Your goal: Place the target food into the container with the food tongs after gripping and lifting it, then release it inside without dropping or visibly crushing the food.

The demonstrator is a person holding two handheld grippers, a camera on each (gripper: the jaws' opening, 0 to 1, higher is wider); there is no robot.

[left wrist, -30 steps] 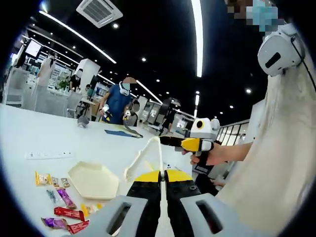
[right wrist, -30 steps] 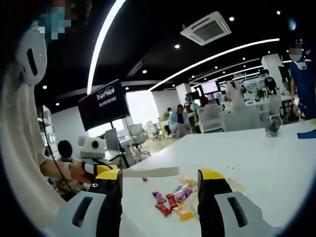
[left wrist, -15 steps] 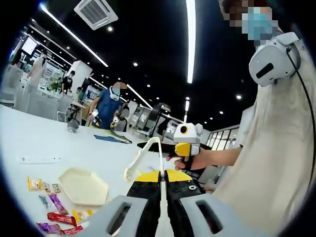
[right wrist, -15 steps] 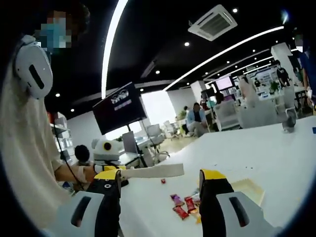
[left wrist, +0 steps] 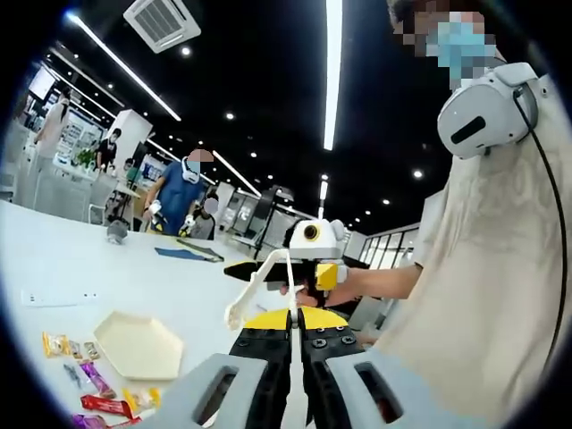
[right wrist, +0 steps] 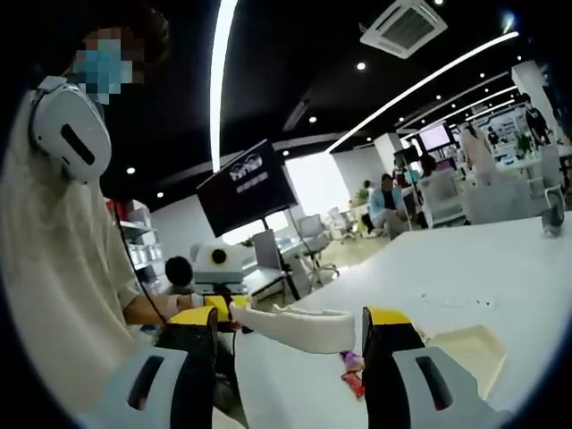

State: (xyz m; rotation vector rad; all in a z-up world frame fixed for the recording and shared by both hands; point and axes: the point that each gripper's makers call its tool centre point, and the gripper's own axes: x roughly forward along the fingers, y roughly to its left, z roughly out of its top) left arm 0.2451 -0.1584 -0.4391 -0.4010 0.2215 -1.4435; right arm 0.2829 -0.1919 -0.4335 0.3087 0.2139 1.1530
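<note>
My left gripper (left wrist: pixel 290 315), jaws pressed together on the cream plastic food tongs (left wrist: pixel 259 281); my right gripper (right wrist: pixel 288 329), jaws apart, just beyond the tong tips. Glossy wrapped snacks (left wrist: pixel 98 393) on the white table (left wrist: pixel 89 268), touching the container (left wrist: pixel 139 343), a cream hexagonal tray. Masked person (left wrist: pixel 179 192) stands beyond.

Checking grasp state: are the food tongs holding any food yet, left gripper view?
No. The food tongs are empty; snacks lie on the table.

The right tool (right wrist: pixel 290 344) is held open; white food tongs (right wrist: pixel 295 326) are seen between its jaws, above the desk (right wrist: pixel 447 268).
</note>
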